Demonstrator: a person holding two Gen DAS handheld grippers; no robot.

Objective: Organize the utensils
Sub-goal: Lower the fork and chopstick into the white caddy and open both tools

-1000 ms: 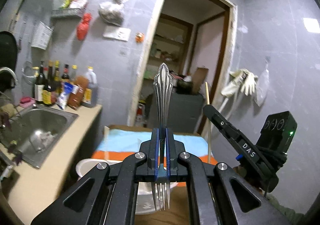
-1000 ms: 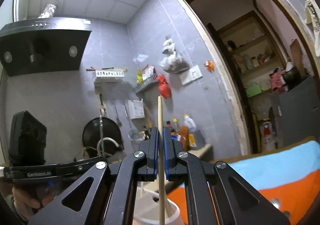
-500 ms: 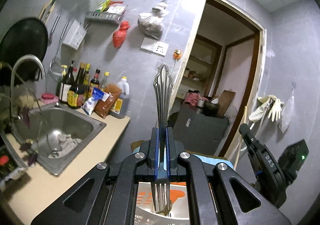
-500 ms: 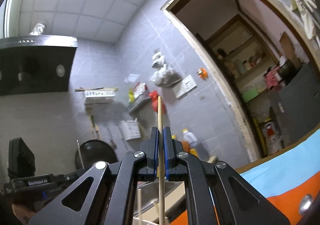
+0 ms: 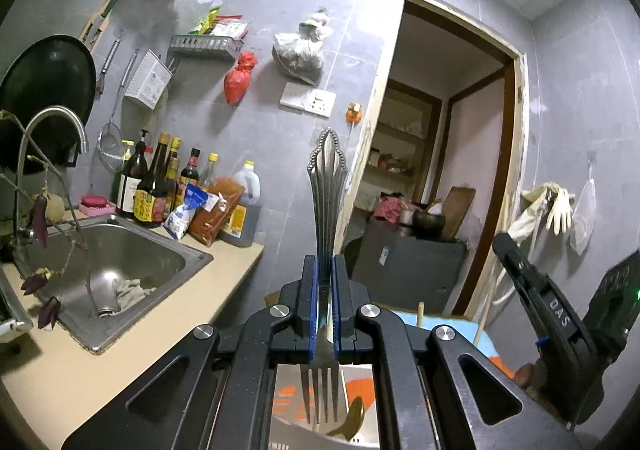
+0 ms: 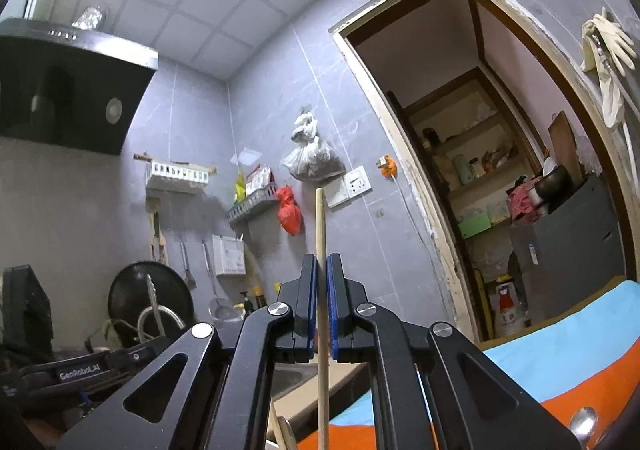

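My left gripper (image 5: 324, 270) is shut on a silver fork (image 5: 326, 202), held upright with the ornate handle up and the tines (image 5: 319, 396) down over a white slotted utensil holder (image 5: 286, 402), where a gold spoon bowl (image 5: 352, 416) shows. My right gripper (image 6: 322, 270) has its pads loosely around a wooden chopstick (image 6: 320, 226) that stands upright; small gaps show beside it. The chopstick's lower end is below the frame. The right gripper's body shows at the right of the left wrist view (image 5: 560, 330).
A steel sink (image 5: 116, 262) and tap (image 5: 52, 126) lie left, with several sauce bottles (image 5: 160, 186) at the wall. A blue and orange cloth (image 6: 560, 362) covers the table; a spoon (image 6: 582, 418) lies on it. A doorway (image 5: 440, 178) is ahead.
Both grippers tilted further upward and shifted. The fork's tines have come down over the white holder. The right jaws have eased slightly around the chopstick.
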